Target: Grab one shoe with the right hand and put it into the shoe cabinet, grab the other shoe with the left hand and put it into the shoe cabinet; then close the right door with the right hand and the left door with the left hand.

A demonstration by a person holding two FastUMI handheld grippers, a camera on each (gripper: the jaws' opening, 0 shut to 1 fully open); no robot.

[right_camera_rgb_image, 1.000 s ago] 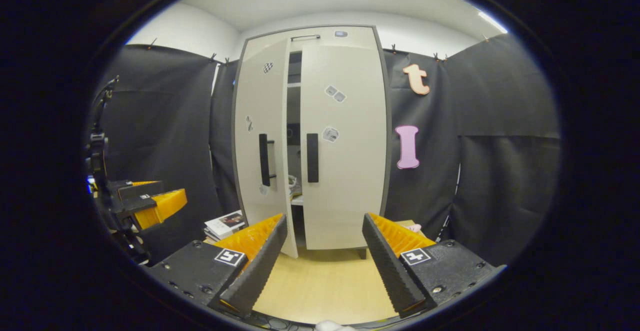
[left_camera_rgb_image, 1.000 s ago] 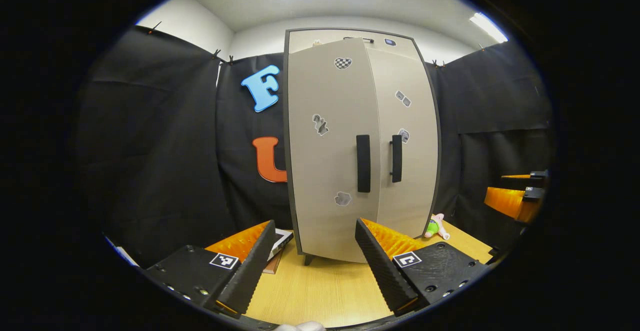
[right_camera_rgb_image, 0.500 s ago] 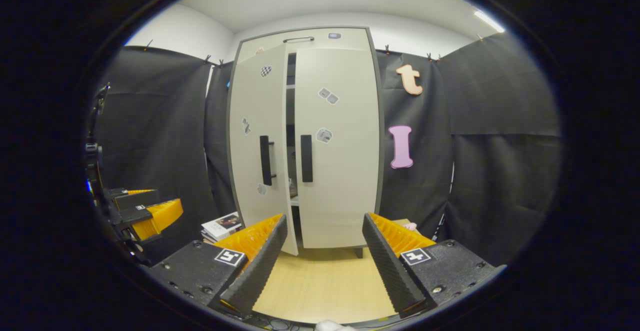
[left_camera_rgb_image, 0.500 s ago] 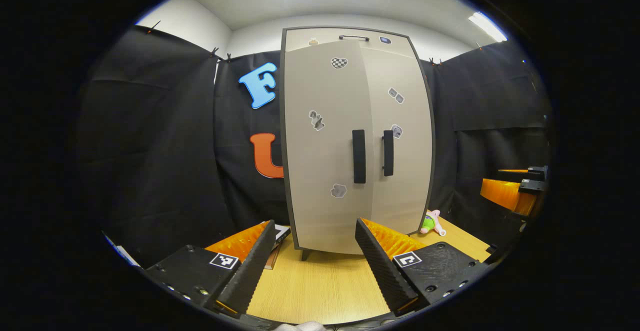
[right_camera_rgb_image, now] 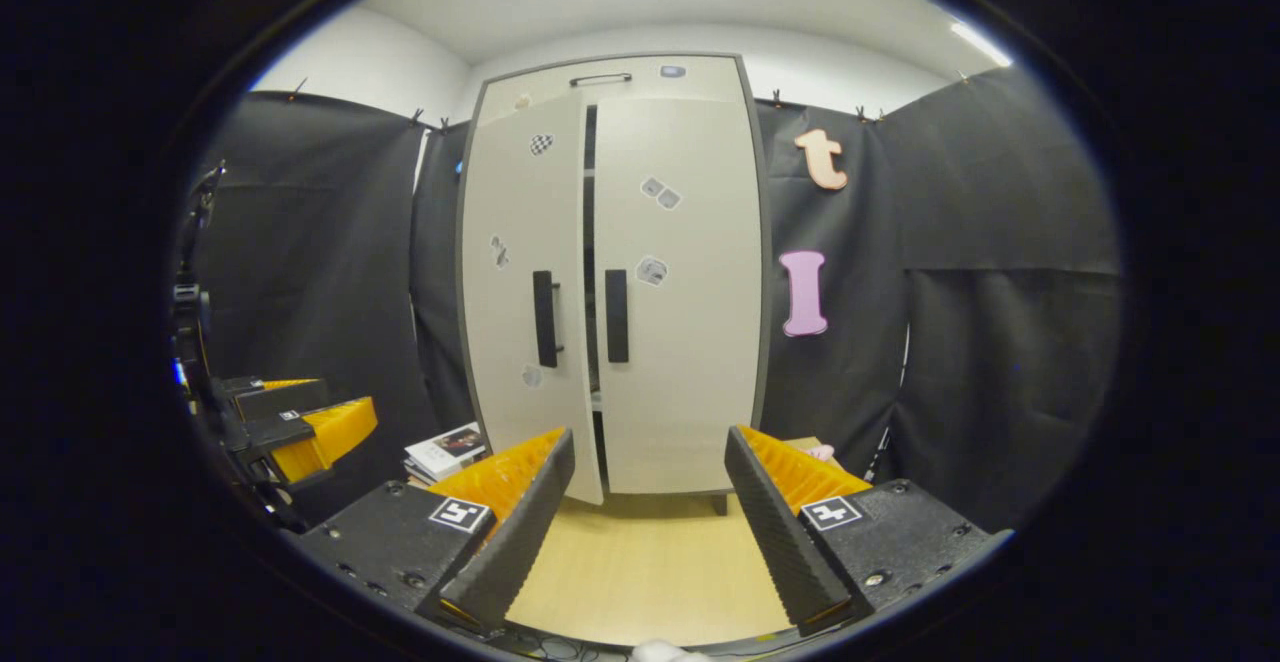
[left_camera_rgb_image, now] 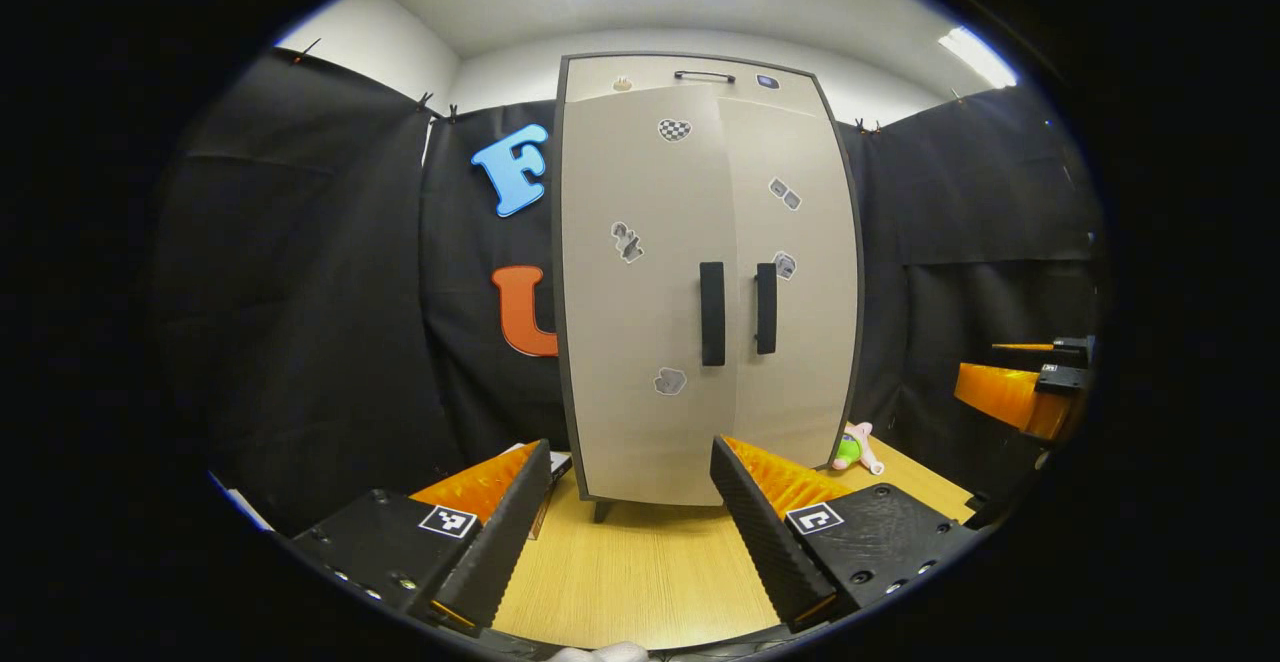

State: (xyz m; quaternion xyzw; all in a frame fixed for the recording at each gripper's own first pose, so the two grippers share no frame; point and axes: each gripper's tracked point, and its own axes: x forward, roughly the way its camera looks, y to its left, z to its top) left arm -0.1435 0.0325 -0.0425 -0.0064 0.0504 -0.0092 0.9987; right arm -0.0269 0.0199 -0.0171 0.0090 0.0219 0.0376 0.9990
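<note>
The beige shoe cabinet (left_camera_rgb_image: pixel 700 272) stands on the wooden table, straight ahead of both grippers. Its right door (right_camera_rgb_image: pixel 680 282) lies flat against the frame. Its left door (right_camera_rgb_image: pixel 525 282) stands a narrow crack ajar, with a dark gap (right_camera_rgb_image: pixel 590 242) between the two doors in the right gripper view. Both black handles (left_camera_rgb_image: pixel 711 313) sit side by side at mid height. No shoe is in sight. My left gripper (left_camera_rgb_image: pixel 625 522) is open and empty, back from the cabinet. My right gripper (right_camera_rgb_image: pixel 645 517) is open and empty too. The left gripper (right_camera_rgb_image: pixel 300 422) also shows at the right gripper view's left edge.
A stack of books (right_camera_rgb_image: pixel 445 450) lies on the table left of the cabinet. A small pink and green plush toy (left_camera_rgb_image: pixel 855 447) lies to its right. The right gripper's orange fingers (left_camera_rgb_image: pixel 1010 392) show at the left gripper view's right edge. Bare wooden table (left_camera_rgb_image: pixel 640 572) lies before the cabinet.
The left door has swung nearly shut, and the gap between the doors has narrowed. Both grippers have drawn back a little from the cabinet, still open.
</note>
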